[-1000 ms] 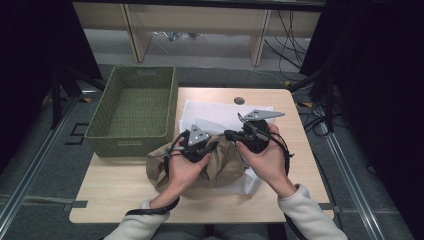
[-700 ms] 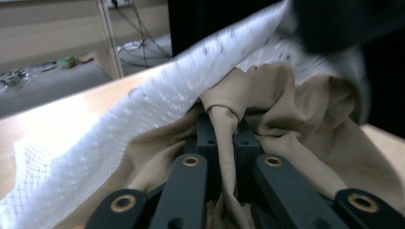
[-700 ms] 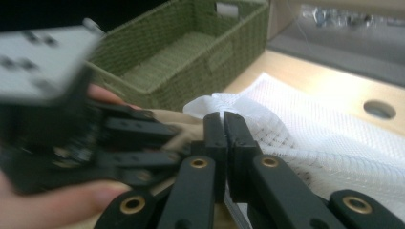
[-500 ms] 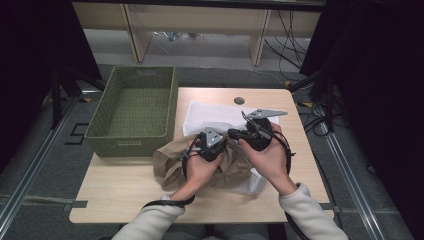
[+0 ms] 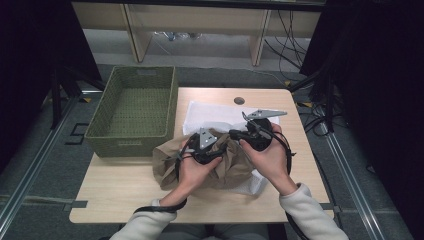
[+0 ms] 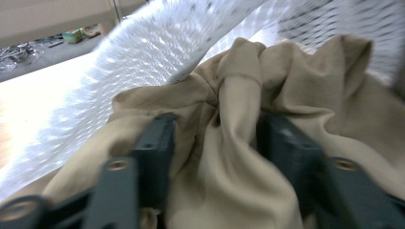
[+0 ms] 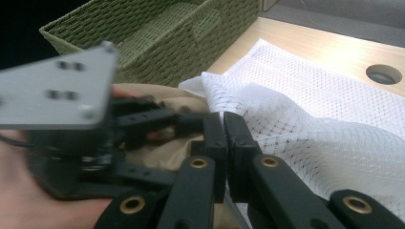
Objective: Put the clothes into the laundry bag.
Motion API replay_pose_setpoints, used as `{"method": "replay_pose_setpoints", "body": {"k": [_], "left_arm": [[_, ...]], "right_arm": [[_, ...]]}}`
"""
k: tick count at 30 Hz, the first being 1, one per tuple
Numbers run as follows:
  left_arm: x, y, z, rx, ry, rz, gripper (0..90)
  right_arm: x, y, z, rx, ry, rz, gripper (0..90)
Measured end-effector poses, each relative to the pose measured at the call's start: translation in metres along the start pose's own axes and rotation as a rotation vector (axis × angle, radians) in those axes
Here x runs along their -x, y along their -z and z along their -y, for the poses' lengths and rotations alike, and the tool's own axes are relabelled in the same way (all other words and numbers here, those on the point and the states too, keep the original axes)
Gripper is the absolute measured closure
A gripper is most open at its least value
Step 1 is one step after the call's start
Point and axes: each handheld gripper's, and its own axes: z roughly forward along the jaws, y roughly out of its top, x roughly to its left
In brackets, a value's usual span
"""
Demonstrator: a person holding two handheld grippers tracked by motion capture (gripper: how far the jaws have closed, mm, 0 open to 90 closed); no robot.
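Just right of the green basket, the left gripper straddles a fold of tan cloth — the right gripper, jaws pressed together on nothing, hovers alongside, over white mesh.

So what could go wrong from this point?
The left tongs straddle only a bunched fold of the tan cloth, so it may slip free when lifted. The cloth lies on the white mesh, which the shut right tongs seem to touch; the mesh could get dragged along. The basket stands close beside the cloth and could snag it.
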Motion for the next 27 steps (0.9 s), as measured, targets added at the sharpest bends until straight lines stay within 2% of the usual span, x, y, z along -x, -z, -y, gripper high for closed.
{"method": "replay_pose_setpoints", "body": {"k": [1,3,5,7,8,9,10,14,16,17,20,22,23,24,25,27], "left_arm": [[0.0,0.005,-0.002,0.004,-0.022,-0.005,40.3],[0.001,0.015,-0.004,0.006,-0.03,0.006,34.3],[0.001,0.026,-0.006,0.01,-0.038,0.027,27.2],[0.003,0.036,-0.007,0.017,-0.042,0.063,24.1],[0.005,0.042,-0.006,0.017,-0.048,0.068,24.1],[0.008,0.047,-0.005,0.016,-0.071,0.071,23.1],[0.012,0.051,-0.004,0.019,-0.067,0.096,22.6],[0.024,0.062,-0.002,0.026,-0.132,0.114,20.9],[0.032,0.061,0.0,0.027,-0.148,0.133,19.5],[0.035,0.059,0.002,0.021,-0.182,0.14,18.9],[0.046,0.049,0.009,-0.01,-0.236,0.144,18.4],[0.052,0.039,0.015,-0.037,-0.272,0.15,18.2],[0.053,0.032,0.018,-0.066,-0.301,0.153,17.9],[0.054,0.028,0.02,-0.081,-0.29,0.151,17.9],[0.056,0.021,0.023,-0.086,-0.301,0.14,17.7],[0.055,0.009,0.028,-0.148,-0.347,0.122,17.0]], "right_arm": [[0.0,0.001,0.0,-0.012,0.0,0.009,90.0],[0.003,0.0,-0.001,-0.004,0.018,-0.002,90.0],[0.003,0.001,0.0,-0.013,-0.009,0.011,90.0],[0.003,0.001,0.0,-0.005,-0.015,0.017,90.0],[0.003,0.001,0.0,-0.005,-0.015,0.017,90.0],[0.004,0.001,0.0,-0.005,-0.012,0.008,90.0],[0.004,0.001,-0.001,-0.01,-0.007,0.013,90.0],[0.003,0.0,0.0,-0.007,-0.013,0.008,90.0],[0.004,0.001,-0.001,-0.016,-0.013,0.011,90.0],[0.004,0.001,-0.001,-0.018,-0.018,0.015,90.0],[0.005,0.0,-0.001,-0.016,-0.01,0.011,90.0],[0.005,0.001,-0.001,-0.017,-0.008,0.012,90.0],[0.005,0.0,-0.001,-0.018,-0.009,0.011,90.0],[0.005,0.0,0.0,-0.017,-0.009,0.006,90.0],[0.004,0.0,0.0,-0.014,-0.01,0.014,90.0],[0.004,0.0,0.0,-0.023,-0.008,0.006,90.0]]}}
